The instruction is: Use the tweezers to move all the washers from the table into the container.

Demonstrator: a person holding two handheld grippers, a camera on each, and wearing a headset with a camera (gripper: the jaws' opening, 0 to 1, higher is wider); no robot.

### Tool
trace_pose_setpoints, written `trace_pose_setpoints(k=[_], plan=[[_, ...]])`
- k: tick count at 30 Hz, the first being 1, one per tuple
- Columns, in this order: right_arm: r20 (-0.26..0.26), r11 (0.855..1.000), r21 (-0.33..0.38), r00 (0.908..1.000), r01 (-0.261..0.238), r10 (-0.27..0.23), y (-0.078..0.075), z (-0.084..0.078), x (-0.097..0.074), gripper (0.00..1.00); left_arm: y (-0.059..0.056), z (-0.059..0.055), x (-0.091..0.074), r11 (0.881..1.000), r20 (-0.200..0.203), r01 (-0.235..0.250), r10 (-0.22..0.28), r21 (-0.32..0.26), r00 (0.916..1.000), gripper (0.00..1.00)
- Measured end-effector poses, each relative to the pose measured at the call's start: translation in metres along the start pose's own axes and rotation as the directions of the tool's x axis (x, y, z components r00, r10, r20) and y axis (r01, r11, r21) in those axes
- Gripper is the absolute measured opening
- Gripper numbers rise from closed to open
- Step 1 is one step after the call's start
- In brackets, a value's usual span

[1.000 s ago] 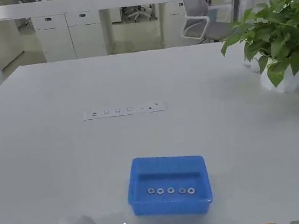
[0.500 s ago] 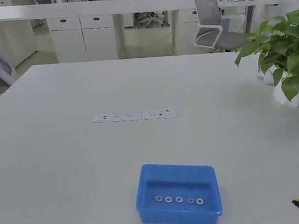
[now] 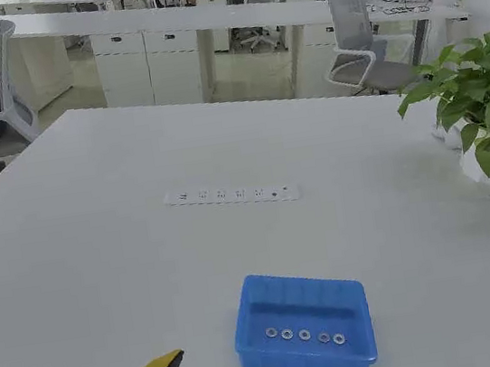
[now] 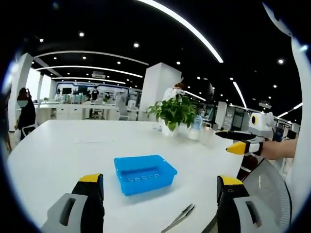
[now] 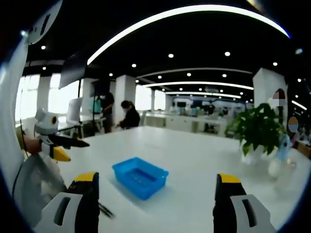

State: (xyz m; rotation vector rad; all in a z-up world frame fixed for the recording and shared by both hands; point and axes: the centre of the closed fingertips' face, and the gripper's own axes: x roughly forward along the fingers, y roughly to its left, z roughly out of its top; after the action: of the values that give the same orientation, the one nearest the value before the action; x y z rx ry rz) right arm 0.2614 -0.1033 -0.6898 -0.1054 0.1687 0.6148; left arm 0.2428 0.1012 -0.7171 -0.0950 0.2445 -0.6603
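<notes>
Both sets of tongs hang spread and empty above the white desk (image 3: 100,258). The left tongs (image 4: 159,180) face the blue container (image 4: 144,173) straight ahead, and the right tongs (image 5: 157,178) have it ahead and a shade toward their left jaw. Five washers (image 3: 305,334) lie in a row on the container's floor. Every washer I can make out from here is inside it, so the job looks done or close to it. The tweezers (image 4: 179,217) lie flat on the desk, closer to the left tongs than the container is, between the jaws and toward the right one. They look thin, springy and slick, and a hold across the middle of the shanks would likely let a squeeze close the tips. The washers look light, stiff and smooth, best nipped at the rim through the hole.
</notes>
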Motion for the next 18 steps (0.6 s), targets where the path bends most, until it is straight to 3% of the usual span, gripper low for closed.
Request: trace_pose_setpoints(k=[5,8,11,13,15,18], plan=[[-0.005,0.998,0.060,1.0000,-0.004,0.005,-0.002,-0.009,0.003,0.97,0.008,0.003,-0.002,0.999,0.024,-0.036,0.036,-0.008,0.9991,0.99],[0.014,0.998,0.057,0.9999,-0.004,0.004,-0.003,-0.006,0.003,0.92,0.011,0.004,-0.003,0.998,0.028,-0.057,0.057,-0.011,0.9980,0.99],[0.000,0.996,0.084,0.9997,0.026,-0.026,-0.007,-0.007,0.001,0.90,0.015,0.000,-0.003,0.997,0.011,-0.081,0.081,-0.012,0.9967,0.99],[0.024,0.995,0.079,0.9982,0.053,-0.055,-0.011,-0.002,-0.002,0.90,0.015,-0.002,-0.003,0.997,0.000,-0.081,0.081,-0.016,0.9967,0.99],[0.052,0.994,0.086,0.9956,0.073,-0.078,-0.016,0.003,-0.005,0.92,0.014,-0.001,-0.003,0.997,0.005,-0.078,0.078,-0.015,0.9969,0.99],[0.036,0.992,0.095,0.9954,0.085,-0.089,-0.019,0.000,-0.005,0.92,0.012,0.000,-0.003,0.997,0.009,-0.071,0.071,-0.014,0.9974,0.99]])
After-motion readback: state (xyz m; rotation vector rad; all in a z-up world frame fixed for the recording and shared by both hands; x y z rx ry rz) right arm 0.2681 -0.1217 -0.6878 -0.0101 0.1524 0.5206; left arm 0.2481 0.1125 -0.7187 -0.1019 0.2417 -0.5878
